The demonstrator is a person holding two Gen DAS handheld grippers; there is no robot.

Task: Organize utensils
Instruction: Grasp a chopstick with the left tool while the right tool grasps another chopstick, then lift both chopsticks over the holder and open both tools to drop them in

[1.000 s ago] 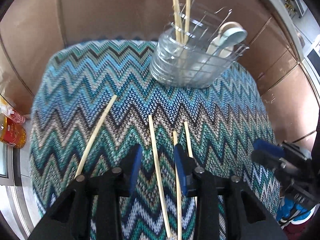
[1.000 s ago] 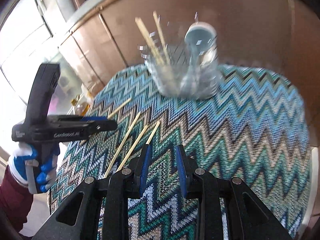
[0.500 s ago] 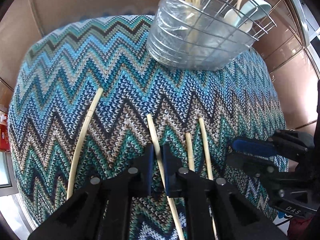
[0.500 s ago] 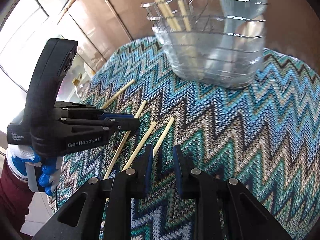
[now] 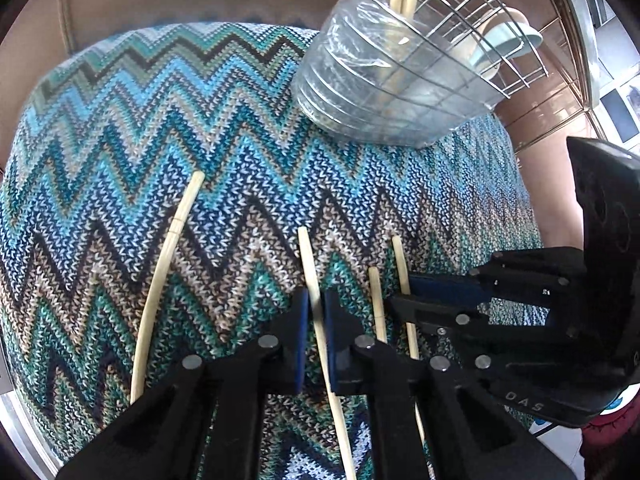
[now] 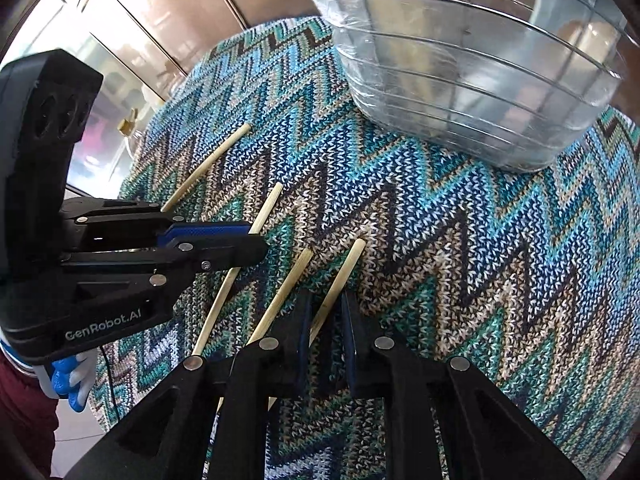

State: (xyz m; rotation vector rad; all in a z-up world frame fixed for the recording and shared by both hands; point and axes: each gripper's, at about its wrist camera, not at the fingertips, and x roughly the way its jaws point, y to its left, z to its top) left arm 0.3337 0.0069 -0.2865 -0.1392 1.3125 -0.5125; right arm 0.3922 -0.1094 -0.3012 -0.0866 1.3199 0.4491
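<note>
Where left tongs (image 6: 224,240) straddle a chopstick (image 6: 240,268) — "GenRobot.AI" shows.

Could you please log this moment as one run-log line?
left gripper: closing around chopstick | right gripper: closing around second chopstick | holder: on cloth

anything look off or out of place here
Four chopsticks lie loose and splayed on the zigzag cloth instead of standing in the wire holder; the leftmost chopstick angles away from the rest. Nothing looks spilled or broken.

Pale matt wooden chopsticks (image 5: 313,280) lie on rough knitted zigzag cloth (image 5: 160,152).
</note>
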